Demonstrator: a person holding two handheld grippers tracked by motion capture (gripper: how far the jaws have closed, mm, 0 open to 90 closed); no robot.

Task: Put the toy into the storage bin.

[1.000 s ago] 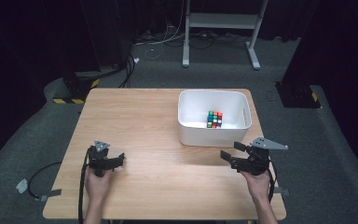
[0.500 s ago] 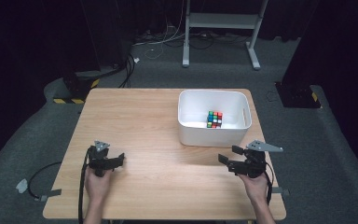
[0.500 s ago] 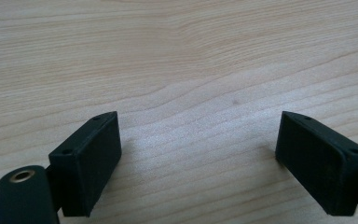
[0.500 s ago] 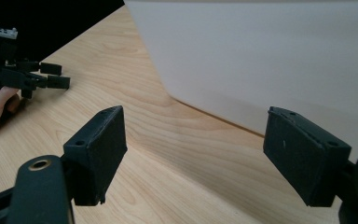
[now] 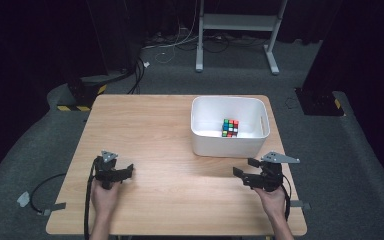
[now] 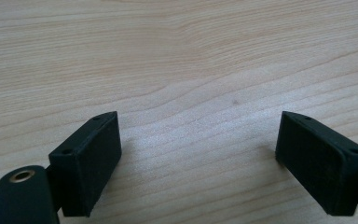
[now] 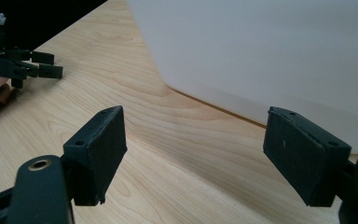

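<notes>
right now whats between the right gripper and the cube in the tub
The near wall of the white tub stands between the right gripper and the cube, with bare table before it. The high view shows this; the right gripper view shows that wall too.

White bin [image 7: 270, 60] perhaps edge-cropped

A grey metal stand [image 5: 237, 30] and floor cables [image 5: 170, 42].
</notes>
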